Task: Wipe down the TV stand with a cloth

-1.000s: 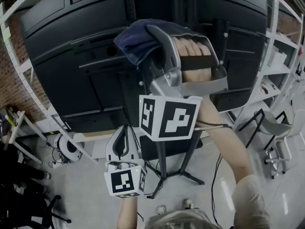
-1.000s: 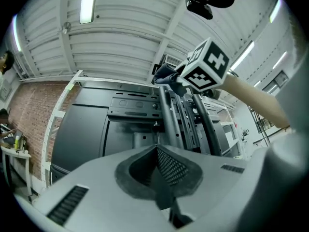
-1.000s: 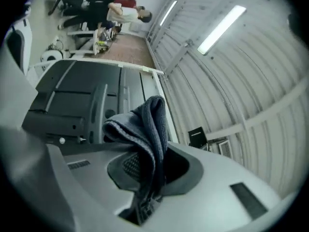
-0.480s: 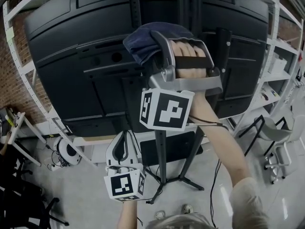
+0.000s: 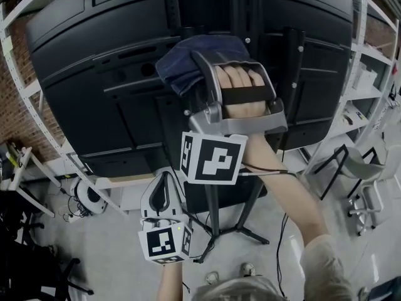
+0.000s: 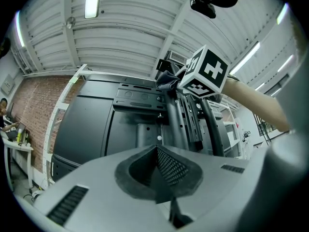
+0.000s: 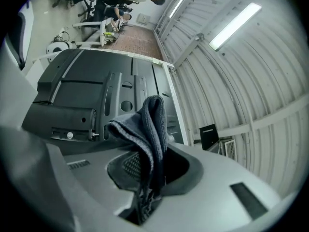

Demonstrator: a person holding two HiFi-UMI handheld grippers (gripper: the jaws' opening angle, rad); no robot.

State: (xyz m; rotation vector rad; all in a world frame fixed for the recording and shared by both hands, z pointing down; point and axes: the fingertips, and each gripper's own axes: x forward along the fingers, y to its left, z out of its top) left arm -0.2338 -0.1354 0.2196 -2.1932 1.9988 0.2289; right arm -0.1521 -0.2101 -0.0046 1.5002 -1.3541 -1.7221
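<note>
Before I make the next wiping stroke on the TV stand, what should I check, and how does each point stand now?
1. Cloth held by the right gripper: ok, the jaws are shut on it.
2. Loose cloth past the jaws for wiping: ok, a fold sticks out.
3. Cloth pressed on the TV stand: cannot tell, the contact is hidden under cloth and hand.
4. Left gripper out of the way: ok, shut, empty, held lower.

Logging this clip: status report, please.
Right gripper shut on cloth, high at TV stand. Left gripper shut, empty, low. Nothing blocking.
</note>
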